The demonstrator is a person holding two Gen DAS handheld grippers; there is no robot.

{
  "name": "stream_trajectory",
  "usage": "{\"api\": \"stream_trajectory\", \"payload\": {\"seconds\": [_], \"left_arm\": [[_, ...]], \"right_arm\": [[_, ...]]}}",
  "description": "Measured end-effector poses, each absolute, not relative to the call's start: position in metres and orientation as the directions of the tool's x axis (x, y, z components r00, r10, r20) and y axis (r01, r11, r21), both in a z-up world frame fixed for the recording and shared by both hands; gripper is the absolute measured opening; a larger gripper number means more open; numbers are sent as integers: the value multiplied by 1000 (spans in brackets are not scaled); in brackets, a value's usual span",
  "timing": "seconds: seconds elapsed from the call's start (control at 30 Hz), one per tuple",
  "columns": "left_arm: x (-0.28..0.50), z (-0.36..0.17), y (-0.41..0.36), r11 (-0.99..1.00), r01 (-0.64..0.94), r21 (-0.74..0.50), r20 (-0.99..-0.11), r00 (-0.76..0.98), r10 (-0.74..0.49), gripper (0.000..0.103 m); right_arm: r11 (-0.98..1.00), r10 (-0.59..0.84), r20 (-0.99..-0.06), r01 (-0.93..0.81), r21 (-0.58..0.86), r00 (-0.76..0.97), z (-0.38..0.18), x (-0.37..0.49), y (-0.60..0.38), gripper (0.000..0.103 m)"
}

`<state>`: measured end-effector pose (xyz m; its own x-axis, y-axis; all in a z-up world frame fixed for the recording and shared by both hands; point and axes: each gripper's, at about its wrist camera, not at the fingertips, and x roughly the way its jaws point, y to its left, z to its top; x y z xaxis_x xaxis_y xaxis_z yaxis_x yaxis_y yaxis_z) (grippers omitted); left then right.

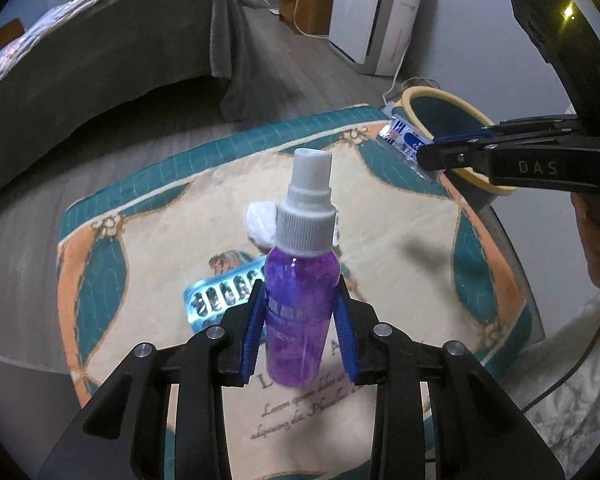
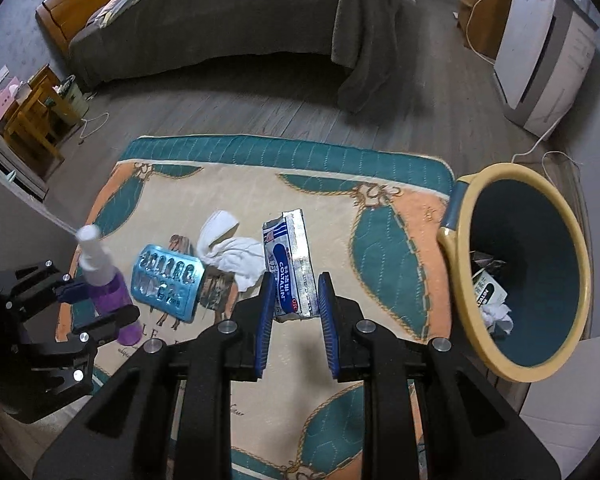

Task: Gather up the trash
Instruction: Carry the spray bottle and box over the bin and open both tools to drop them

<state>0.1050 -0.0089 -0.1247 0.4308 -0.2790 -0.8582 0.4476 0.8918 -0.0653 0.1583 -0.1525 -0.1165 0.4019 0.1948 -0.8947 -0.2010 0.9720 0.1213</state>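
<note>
Clearly both grippers are loaded, which suits a task of clearing several small items off one mat.

Nearest in the left wrist view, low at centre, the left gripper (image 1: 300, 328) is clamped on the purple spray bottle (image 1: 300, 312). Its blue pads press the lower body on both sides, so the bottle stands upright with its white nozzle toward the top of the frame; a hold that low likely keeps the light bottle from tipping.

In the right wrist view, just below centre, the right gripper (image 2: 294, 300) grips the silver and blue medicine pack (image 2: 290, 264) by its near end. The rest of the pack sticks forward past the pads, free to drop once released.

Beyond the grippers, on the patterned mat (image 2: 380, 240), lie a blue blister pack (image 2: 166, 282) and a crumpled white tissue (image 2: 232, 252), touching or nearly so, left of centre. They remain to be collected.

Farther on, at the right of that frame, the yellow-rimmed bin (image 2: 460, 304) stands just off the mat's edge, its mouth open to the camera, with paper and wrapper scraps at the bottom. It sits close beside the work, so each carry is probably short. A bed (image 2: 220, 28) fills the upper frame.
</note>
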Motion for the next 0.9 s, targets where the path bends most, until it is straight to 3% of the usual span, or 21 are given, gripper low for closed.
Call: {"api": "stream_trajectory", "payload": {"seconds": [0.33, 0.9], "left_arm": [[108, -110, -38, 881, 459, -116, -832, 440, -338, 34], [119, -71, -128, 815, 572, -88, -782, 467, -412, 34]], "right_arm": [[978, 193, -859, -168, 127, 474, -96, 164, -182, 21], [993, 111, -833, -24, 116, 543, -84, 173, -275, 21]]}}
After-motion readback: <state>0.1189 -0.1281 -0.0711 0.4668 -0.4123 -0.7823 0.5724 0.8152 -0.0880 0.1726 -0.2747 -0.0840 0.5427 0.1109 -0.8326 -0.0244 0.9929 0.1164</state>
